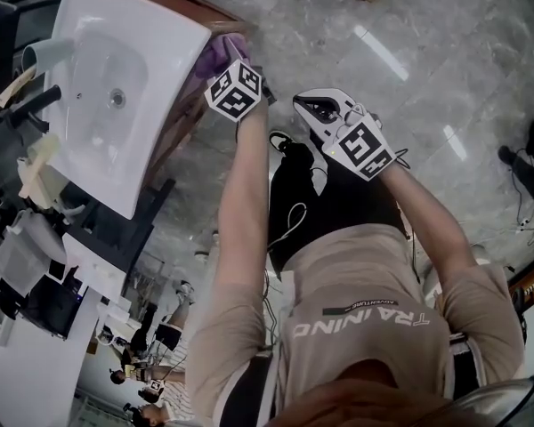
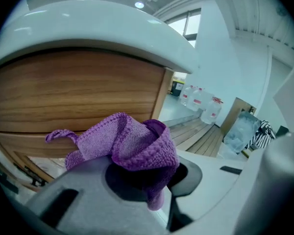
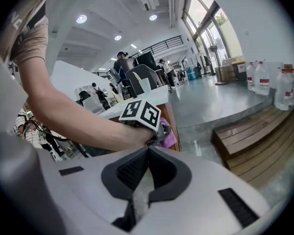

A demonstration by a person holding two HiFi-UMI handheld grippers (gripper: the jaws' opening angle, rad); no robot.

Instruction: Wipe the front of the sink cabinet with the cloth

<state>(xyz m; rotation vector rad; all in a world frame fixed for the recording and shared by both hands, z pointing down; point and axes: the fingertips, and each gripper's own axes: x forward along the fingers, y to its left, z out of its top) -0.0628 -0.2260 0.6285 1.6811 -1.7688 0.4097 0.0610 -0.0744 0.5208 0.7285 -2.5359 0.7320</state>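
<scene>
The purple cloth (image 2: pixel 132 143) was bunched in my left gripper (image 2: pixel 149 180), whose jaws were clamped on it. It sat close against the wooden cabinet (image 2: pixel 63 92) front, just under the white sink (image 2: pixel 88 23) rim. I could not tell whether cloth met wood. Only the left gripper view showed the grain, a seam across the front level with the cloth, and the cabinet's right edge just beyond it. The head view showed the sink from above, with the cloth peeking out by its near corner. My right gripper (image 3: pixel 146 153) was closed tight on nothing, held apart over open grey floor (image 1: pixel 356 52). Its own view alone showed a wooden platform (image 3: pixel 264 141) with water bottles (image 3: pixel 274 89) farther off.
</scene>
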